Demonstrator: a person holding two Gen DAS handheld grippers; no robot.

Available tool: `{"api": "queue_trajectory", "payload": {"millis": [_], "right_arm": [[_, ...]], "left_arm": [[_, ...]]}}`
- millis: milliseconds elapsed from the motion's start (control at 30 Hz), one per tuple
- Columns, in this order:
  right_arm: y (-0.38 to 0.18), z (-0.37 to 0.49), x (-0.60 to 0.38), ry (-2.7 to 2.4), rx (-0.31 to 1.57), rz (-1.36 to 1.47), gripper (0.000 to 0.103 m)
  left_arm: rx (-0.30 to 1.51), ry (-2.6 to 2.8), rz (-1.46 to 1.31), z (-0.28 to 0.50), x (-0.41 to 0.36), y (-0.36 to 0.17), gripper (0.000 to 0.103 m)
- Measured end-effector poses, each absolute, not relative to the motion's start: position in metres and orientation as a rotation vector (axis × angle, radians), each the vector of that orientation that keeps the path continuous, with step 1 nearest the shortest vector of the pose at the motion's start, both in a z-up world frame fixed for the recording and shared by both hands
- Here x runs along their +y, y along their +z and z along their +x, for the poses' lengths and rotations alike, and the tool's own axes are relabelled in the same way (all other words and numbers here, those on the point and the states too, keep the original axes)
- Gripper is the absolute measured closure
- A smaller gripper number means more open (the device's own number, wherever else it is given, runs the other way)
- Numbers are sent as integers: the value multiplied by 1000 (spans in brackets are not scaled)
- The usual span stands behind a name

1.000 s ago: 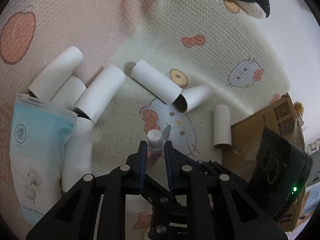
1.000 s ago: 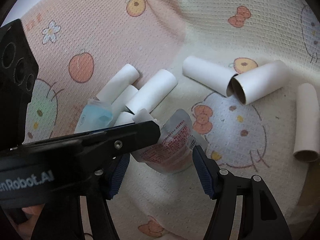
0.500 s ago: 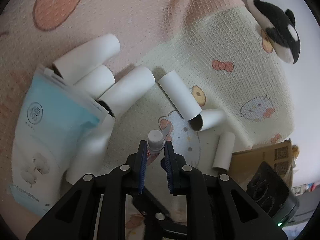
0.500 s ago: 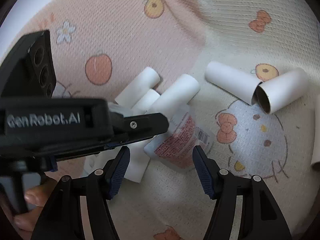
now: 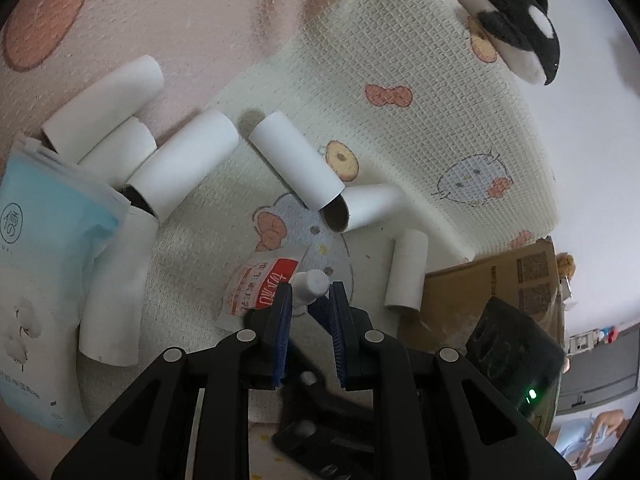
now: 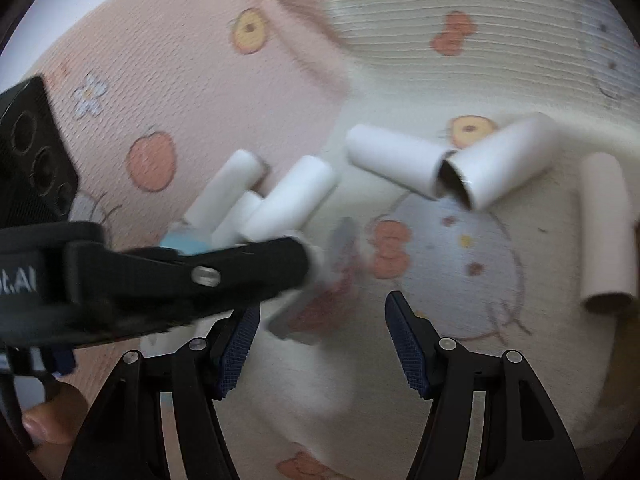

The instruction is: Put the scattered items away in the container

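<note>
Holding: left gripper (image 5: pixel 308 300) clamped on spouted pouch's (image 5: pixel 260 288) cap
Right gripper (image 6: pixel 320 340): jaws apart, empty
Next: carry pouch right to cardboard box (image 5: pixel 492 280)

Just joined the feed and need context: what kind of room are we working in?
Probably a bedroom at home: a cartoon-print blanket spread over a soft surface, a plush orca lying on it, and a cardboard box alongside.

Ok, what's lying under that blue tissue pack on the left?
Under the blue tissue pack, white cardboard tubes: one long tube sticks out from beneath its right edge, and the ends of others tuck under its top corner. Whatever else it covers is hidden.
</note>
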State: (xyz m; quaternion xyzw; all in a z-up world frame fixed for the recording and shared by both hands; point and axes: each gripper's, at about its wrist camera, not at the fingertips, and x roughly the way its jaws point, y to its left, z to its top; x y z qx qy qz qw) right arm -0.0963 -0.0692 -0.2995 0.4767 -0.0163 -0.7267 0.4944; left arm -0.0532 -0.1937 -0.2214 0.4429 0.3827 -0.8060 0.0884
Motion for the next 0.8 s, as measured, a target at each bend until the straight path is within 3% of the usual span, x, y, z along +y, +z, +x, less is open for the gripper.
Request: {"api": "queue_trajectory", "payload": {"millis": [367,500,633,800], "right_arm": [[-296,-112,-49,-1972,-22,1213,41],[-284,-105,-50,-1905,-58,1130,41],[-282,-93,-60,-1853,-39,1117,41],[-290,-85,-79,-1790,-25,1157,41]], "left_arm": [[1025,-2358,1300,-47,-206,-226,82],[904,-2370,1295,-40,-212,-225,68],[758,-2385,1211,-24,-222,-214,65],[789,-2362,1172,-7,-247,-211,65]]}}
